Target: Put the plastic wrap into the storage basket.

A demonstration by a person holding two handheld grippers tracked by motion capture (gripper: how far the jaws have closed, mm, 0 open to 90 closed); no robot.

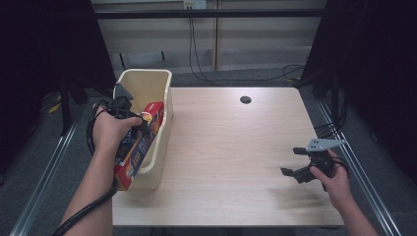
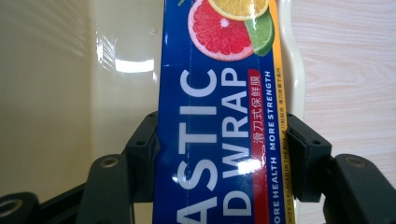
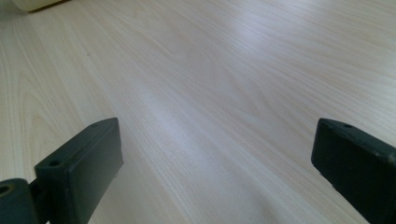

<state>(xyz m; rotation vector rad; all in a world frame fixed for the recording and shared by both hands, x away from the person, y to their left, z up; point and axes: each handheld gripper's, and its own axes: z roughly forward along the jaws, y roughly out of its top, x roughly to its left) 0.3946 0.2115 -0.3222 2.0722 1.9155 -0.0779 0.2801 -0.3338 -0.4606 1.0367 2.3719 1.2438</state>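
A long blue, red and yellow plastic wrap box (image 1: 139,146) lies tilted over the cream bin (image 1: 160,162) at the table's left edge, its far end inside the bin and its near end sticking out over the front rim. My left gripper (image 1: 138,123) is shut on the plastic wrap box (image 2: 219,140), with a black pad pressing each long side. The bin's pale inner wall (image 2: 70,93) shows behind it. My right gripper (image 1: 291,161) hovers near the table's right front corner, open, with nothing between its jaws; bare tabletop (image 3: 215,93) lies under them.
The light wood table (image 1: 236,147) has a dark round cable hole (image 1: 245,100) at the back centre. Black curtains stand at both sides, and cables hang along the wall behind. A metal rail runs along each side of the table.
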